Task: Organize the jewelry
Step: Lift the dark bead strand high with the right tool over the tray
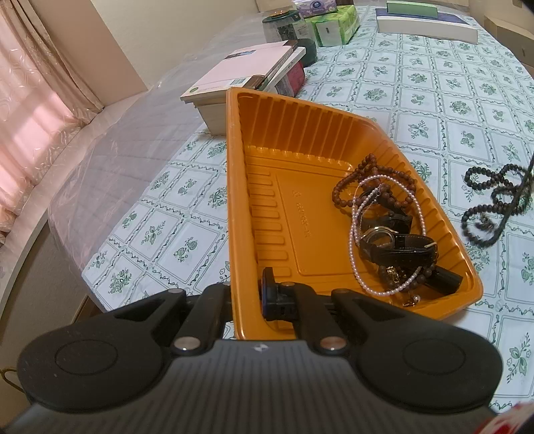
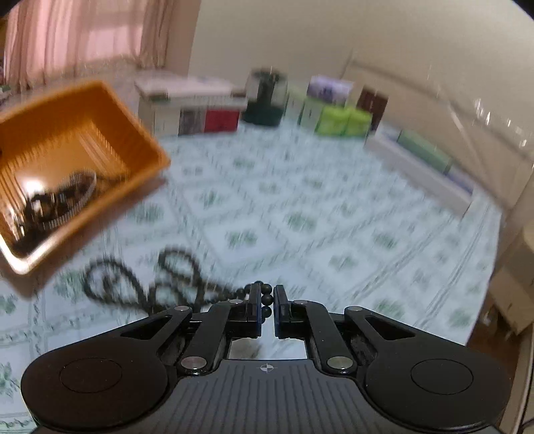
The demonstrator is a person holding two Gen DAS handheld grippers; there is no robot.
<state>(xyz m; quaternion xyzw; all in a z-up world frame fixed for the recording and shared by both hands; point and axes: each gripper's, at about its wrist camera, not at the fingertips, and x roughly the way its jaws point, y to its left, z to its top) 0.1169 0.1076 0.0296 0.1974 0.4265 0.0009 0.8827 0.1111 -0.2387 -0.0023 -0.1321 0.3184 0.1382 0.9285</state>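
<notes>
Left tool [image 1: 247, 293]: clamped on near rim of orange tray [image 1: 240, 187], one finger inside the wall, the other outside; tray tilted, its right end lower.
Right tool [image 2: 267, 302]: closed on black bead necklace [image 2: 267, 298]; three beads show between its fingers, the rest trails left in loops on the table [image 2: 300, 207].
Tray contents, left view only: brown wooden bead string [image 1: 363, 173], pink pearl strand [image 1: 353, 240], black strap watch [image 1: 397, 243], a second dark watch beneath; all heaped at the tray's right end.
Right view: blurred; tray [image 2: 76, 140] at far left, contents a dark smear.
Black necklace, left view: looped on tablecloth [image 1: 490, 200] just right of the tray, apart from it.
Far side: stack of books [image 1: 247, 70], dark green jar [image 1: 287, 26], green tissue packs [image 1: 333, 26].
Writing: embossed mark on tray floor, unreadable; book and pack labels too small to read.
Left of table: clear plastic sheet [image 1: 116, 140], pink curtain [image 1: 30, 100].
</notes>
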